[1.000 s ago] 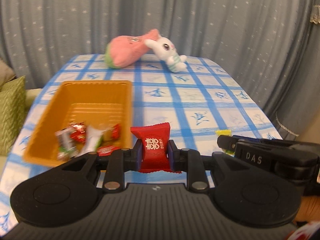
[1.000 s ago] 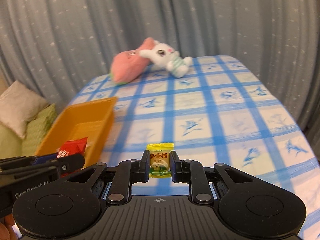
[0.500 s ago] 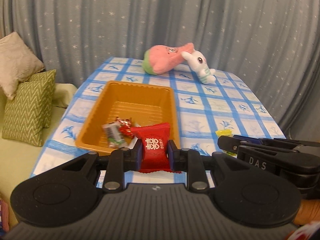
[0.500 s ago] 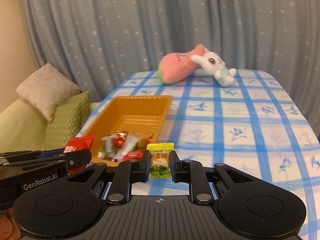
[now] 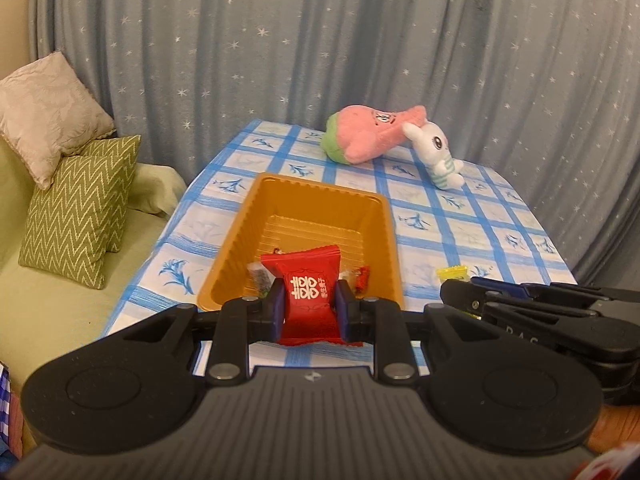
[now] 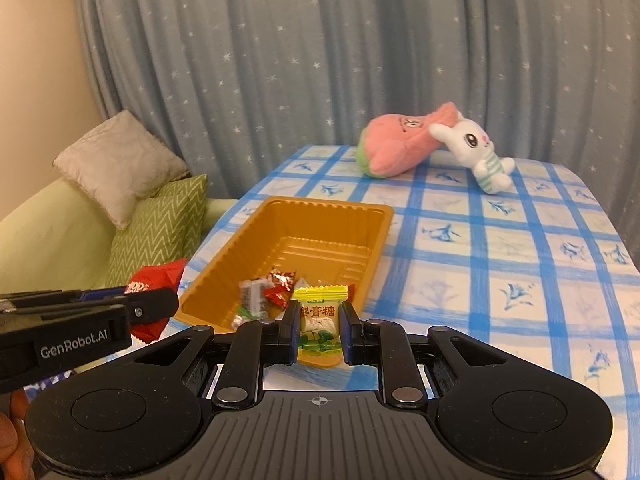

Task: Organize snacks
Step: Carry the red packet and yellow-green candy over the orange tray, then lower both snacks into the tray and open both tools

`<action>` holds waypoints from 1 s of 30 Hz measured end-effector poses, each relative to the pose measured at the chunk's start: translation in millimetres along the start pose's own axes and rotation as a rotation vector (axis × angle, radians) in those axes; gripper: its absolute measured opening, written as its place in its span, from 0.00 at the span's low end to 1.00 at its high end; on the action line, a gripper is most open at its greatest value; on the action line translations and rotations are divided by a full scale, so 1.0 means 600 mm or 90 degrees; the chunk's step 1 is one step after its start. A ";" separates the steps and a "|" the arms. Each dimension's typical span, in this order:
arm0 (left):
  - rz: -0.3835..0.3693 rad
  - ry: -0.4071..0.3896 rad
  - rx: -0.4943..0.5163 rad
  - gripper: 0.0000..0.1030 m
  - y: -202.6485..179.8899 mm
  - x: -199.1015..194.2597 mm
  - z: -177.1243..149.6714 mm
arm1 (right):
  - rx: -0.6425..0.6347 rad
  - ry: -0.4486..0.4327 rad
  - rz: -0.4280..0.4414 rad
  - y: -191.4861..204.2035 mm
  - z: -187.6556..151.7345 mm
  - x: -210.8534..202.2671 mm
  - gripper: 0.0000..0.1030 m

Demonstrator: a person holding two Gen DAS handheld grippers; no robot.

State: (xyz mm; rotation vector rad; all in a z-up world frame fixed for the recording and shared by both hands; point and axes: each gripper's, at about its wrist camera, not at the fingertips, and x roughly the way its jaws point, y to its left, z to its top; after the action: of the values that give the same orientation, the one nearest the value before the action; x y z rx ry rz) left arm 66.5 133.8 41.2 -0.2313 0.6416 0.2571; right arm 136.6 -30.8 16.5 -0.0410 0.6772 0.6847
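Observation:
My left gripper [image 5: 309,304] is shut on a red candy packet [image 5: 307,280] and holds it in front of the near end of the orange tray [image 5: 320,196]. My right gripper [image 6: 320,326] is shut on a yellow candy packet [image 6: 319,318], held over the tray's [image 6: 328,206] near right corner. Several wrapped candies [image 6: 266,292] lie at the near end of the tray. The right gripper [image 5: 460,286] shows at the right in the left wrist view, and the left gripper [image 6: 160,302] with its red packet [image 6: 154,278] at the left in the right wrist view.
A pink plush [image 6: 400,144] and a white bunny plush [image 6: 476,152] lie at the far end of the blue checked tablecloth [image 6: 520,248]. A sofa with a green zigzag pillow [image 5: 76,208] and a beige pillow [image 5: 44,112] stands left of the table. Grey star curtains hang behind.
Both grippers have swung left with their packets. The tray now sits straight ahead in both views, and the sofa has come into sight.

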 end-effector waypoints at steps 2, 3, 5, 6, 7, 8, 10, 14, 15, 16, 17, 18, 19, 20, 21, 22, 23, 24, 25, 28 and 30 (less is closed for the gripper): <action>0.002 0.001 -0.008 0.22 0.008 0.007 0.004 | -0.008 0.003 0.005 0.006 0.004 0.010 0.20; 0.003 0.001 -0.010 0.22 0.012 0.011 0.006 | -0.013 0.005 0.008 0.010 0.006 0.015 0.20; 0.006 0.004 -0.017 0.22 0.020 0.020 0.009 | -0.023 0.009 0.013 0.015 0.010 0.028 0.20; 0.008 0.005 -0.019 0.22 0.024 0.025 0.010 | -0.028 0.012 0.015 0.017 0.012 0.035 0.20; 0.009 0.006 -0.021 0.22 0.027 0.030 0.012 | -0.031 0.015 0.017 0.019 0.014 0.042 0.20; 0.011 0.008 -0.024 0.22 0.031 0.036 0.014 | -0.033 0.018 0.020 0.021 0.016 0.050 0.20; 0.015 0.011 -0.031 0.22 0.040 0.048 0.017 | -0.041 0.022 0.025 0.024 0.019 0.065 0.20; 0.018 0.017 -0.045 0.22 0.056 0.076 0.025 | -0.060 0.034 0.032 0.028 0.026 0.099 0.20; 0.019 0.018 -0.048 0.22 0.059 0.083 0.027 | -0.065 0.037 0.033 0.029 0.028 0.108 0.20; 0.019 0.019 -0.051 0.22 0.062 0.089 0.028 | -0.069 0.040 0.033 0.029 0.029 0.117 0.20; 0.019 0.021 -0.053 0.22 0.065 0.096 0.029 | -0.073 0.043 0.033 0.029 0.031 0.125 0.20; 0.019 0.022 -0.056 0.22 0.067 0.102 0.030 | -0.076 0.046 0.034 0.028 0.033 0.135 0.20; 0.018 0.025 -0.059 0.22 0.069 0.109 0.031 | -0.079 0.049 0.035 0.027 0.034 0.143 0.20; 0.018 0.027 -0.061 0.22 0.070 0.116 0.032 | -0.083 0.052 0.035 0.027 0.035 0.151 0.20; 0.018 0.029 -0.062 0.22 0.072 0.121 0.032 | -0.087 0.054 0.036 0.027 0.036 0.159 0.20; 0.017 0.030 -0.064 0.22 0.073 0.127 0.033 | -0.090 0.057 0.036 0.026 0.037 0.167 0.20; 0.016 0.031 -0.065 0.22 0.074 0.133 0.034 | -0.093 0.060 0.036 0.025 0.038 0.174 0.20; 0.015 0.032 -0.066 0.22 0.074 0.138 0.035 | -0.095 0.062 0.037 0.024 0.040 0.181 0.20; 0.013 0.034 -0.067 0.22 0.074 0.144 0.036 | -0.097 0.064 0.037 0.022 0.041 0.188 0.20; 0.008 0.038 -0.070 0.22 0.072 0.158 0.038 | -0.095 0.069 0.037 0.013 0.046 0.206 0.20; 0.004 0.041 -0.073 0.22 0.072 0.169 0.038 | -0.090 0.070 0.034 0.006 0.049 0.216 0.20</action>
State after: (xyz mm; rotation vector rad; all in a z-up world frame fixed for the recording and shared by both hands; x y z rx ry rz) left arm 143.9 197.7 -9.1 -0.3486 0.6928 0.2934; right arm 225.2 53.2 -36.0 -0.1934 0.7369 0.7854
